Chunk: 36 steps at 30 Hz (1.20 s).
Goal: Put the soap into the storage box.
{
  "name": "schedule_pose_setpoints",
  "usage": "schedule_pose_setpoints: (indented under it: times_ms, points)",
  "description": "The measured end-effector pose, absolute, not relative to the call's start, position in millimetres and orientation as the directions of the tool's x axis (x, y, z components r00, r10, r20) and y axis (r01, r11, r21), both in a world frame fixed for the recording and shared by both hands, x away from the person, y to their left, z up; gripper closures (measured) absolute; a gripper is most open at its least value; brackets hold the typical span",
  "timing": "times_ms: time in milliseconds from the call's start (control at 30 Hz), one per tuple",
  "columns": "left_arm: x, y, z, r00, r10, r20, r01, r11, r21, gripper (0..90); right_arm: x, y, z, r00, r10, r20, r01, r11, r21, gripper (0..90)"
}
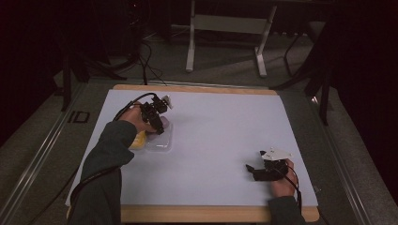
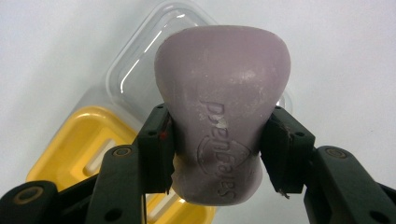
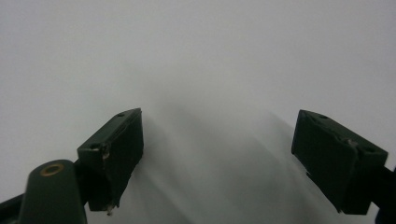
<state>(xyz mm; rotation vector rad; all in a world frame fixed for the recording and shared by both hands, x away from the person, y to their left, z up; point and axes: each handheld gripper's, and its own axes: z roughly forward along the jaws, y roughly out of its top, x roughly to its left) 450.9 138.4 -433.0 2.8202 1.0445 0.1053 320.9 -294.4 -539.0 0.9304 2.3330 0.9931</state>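
on the left half of the table (image 1: 211, 126), which carries a white sheet, the left hand-held gripper (image 1: 157, 123) points down over a soap box. in the left gripper view its two black jaws clamp the waist of a pale purple bar of soap (image 2: 223, 116), one pad pressed against each side where the bar narrows; the jaws stand roughly half open around it. the bar is held with its wide rounded end away from the camera and bears an embossed brand name along its face. it hangs above the clear plastic lid (image 2: 140, 70), which lies flat on the sheet, and beside the yellow soap dish (image 2: 74, 144), which touches the lid along one edge. whether the bar touches the lid cannot be told. in the high view the yellow soap dish (image 1: 138, 139) and the clear plastic lid (image 1: 162, 140) lie side by side just under the left hand (image 1: 136, 119).

near the front right corner of the sheet, the right hand-held gripper (image 1: 256, 168) rests low in the right hand (image 1: 281, 180), well apart from the soap. in the right gripper view its jaws stand wide open with bare white sheet between them.
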Motion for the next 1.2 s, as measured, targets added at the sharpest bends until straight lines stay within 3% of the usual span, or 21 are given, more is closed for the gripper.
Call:
schedule_pose_setpoints:
  times_ms: [1200]
  points:
    - [449.5, 182.4, -438.9, 0.664, 0.748, 0.021, 0.742, -0.662, 0.104, 49.8, 321.0, -294.2, -539.1, -0.68, 0.721, -0.13, 0.408, 0.52, 0.75, 16.4]
